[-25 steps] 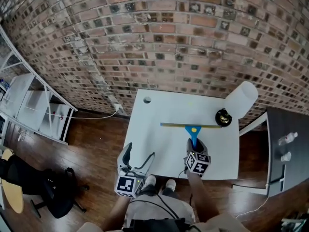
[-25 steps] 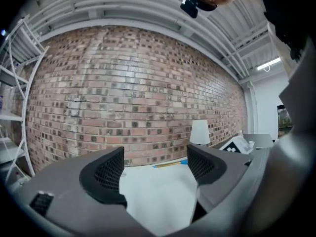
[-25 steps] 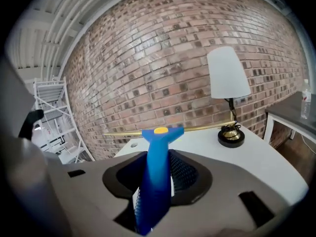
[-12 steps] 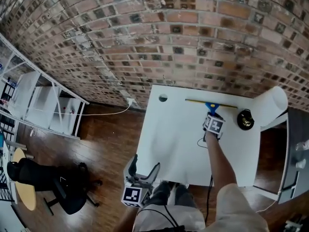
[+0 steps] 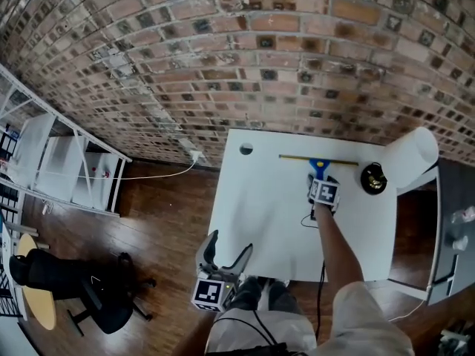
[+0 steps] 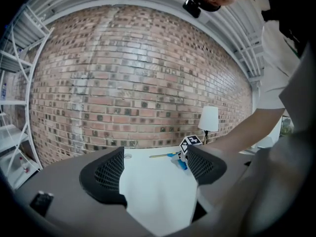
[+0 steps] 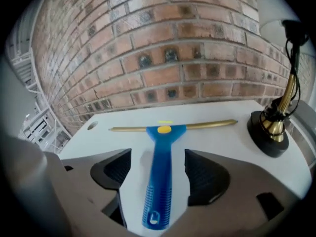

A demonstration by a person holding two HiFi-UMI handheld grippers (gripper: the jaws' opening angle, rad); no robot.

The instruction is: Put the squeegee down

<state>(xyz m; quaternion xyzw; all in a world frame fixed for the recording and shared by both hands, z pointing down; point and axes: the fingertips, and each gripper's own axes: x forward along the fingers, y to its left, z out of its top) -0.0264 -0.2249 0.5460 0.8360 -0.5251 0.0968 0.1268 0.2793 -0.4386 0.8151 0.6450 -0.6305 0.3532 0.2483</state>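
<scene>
The squeegee (image 5: 318,159) lies flat on the white table (image 5: 260,213), its brass blade along the far edge by the brick wall. Its blue handle (image 7: 159,181) points back between the jaws of my right gripper (image 7: 158,163). Those jaws are opening, and both pads stand clear of the handle. In the head view the right gripper (image 5: 321,178) hovers just behind the blade. My left gripper (image 5: 224,259) hangs open and empty off the table's near left corner. From the left gripper (image 6: 154,169) view, the squeegee (image 6: 170,155) shows far across the table.
A lamp with a black-and-brass base (image 5: 373,178) and a white shade (image 5: 412,156) stands right of the blade, its base (image 7: 269,132) close by. A round hole (image 5: 246,149) marks the table's far left corner. White shelving (image 5: 59,162) and a black chair (image 5: 89,288) stand left.
My right gripper carried the squeegee from mid-table to the far edge by the wall and lowered it. Its jaws have come apart off the handle. The left gripper sank a little.
</scene>
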